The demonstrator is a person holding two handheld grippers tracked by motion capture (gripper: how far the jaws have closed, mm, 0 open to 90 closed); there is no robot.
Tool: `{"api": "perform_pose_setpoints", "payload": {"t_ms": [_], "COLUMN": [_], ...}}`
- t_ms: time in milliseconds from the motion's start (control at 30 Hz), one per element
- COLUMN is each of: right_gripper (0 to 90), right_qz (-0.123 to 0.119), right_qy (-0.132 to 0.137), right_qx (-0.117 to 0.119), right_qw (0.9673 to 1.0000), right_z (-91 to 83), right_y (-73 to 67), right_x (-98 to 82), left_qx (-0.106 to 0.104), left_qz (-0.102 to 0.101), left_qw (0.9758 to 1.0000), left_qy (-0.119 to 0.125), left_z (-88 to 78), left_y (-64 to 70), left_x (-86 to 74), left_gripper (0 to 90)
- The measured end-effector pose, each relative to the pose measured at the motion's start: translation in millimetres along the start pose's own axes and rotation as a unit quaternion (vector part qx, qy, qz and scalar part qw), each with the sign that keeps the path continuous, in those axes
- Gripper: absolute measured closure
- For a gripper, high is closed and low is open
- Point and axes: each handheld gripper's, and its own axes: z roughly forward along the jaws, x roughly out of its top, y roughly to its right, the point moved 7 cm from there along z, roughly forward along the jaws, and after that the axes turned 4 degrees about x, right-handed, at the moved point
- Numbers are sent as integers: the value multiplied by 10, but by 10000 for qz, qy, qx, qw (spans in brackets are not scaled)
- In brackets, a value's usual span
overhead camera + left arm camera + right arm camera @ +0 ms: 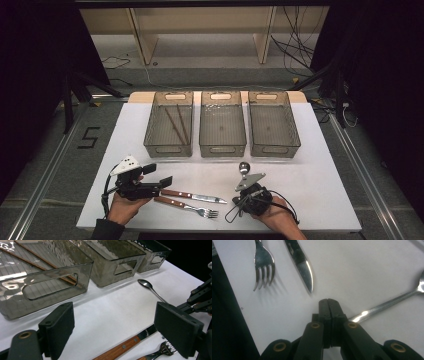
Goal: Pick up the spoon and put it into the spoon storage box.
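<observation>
My right gripper is pressed together on the spoon handle's end, so lifting may tip it out.

Spoon, fork and knife blade are showing polished, glossy metal. Knife handle, lower centre, is showing smooth riveted wood. Bins are appearing as glossy smoked transparent plastic. Table is presenting matt white.

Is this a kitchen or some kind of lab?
More likely a lab or test room than a kitchen. A plain white table holds three clear bins, with a knife and fork laid out. Loose cables trail across a bare floor, and dark curtains hang around.
</observation>
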Motion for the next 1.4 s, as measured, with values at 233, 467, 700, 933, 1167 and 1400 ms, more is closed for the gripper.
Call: {"api": "perform_pose_setpoints", "payload": {"t_ms": [233,467,700,933,1167,1400], "right_gripper": [900,900,900,900,900,622], "right_qz": [-16,163,257,416,525,856], "right_qy": [-231,-389,-556,-706,-590,-540], "right_qx": [-189,-414,-591,-931,-904,-785], "right_qw": [9996,9983,9964,9923,9928,9918], "right_z": [-91,-245,-327,-429,-505,-600], "right_y": [52,234,346,520,570,613], "right_x": [-94,-261,-340,-435,-409,-279], "left_qx": [5,9,17,14,18,25], "left_qz": [-33,-17,4,4,5,10], "left_qw": [10000,9999,10000,9999,9999,9999], "left_qy": [54,101,96,104,119,129], "left_z": [-24,-24,-20,-25,-19,-20], "left_y": [-12,0,2,1,8,5], "left_x": [-6,0,-5,-6,-2,-2], "left_gripper": [162,162,162,162,162,162]}}
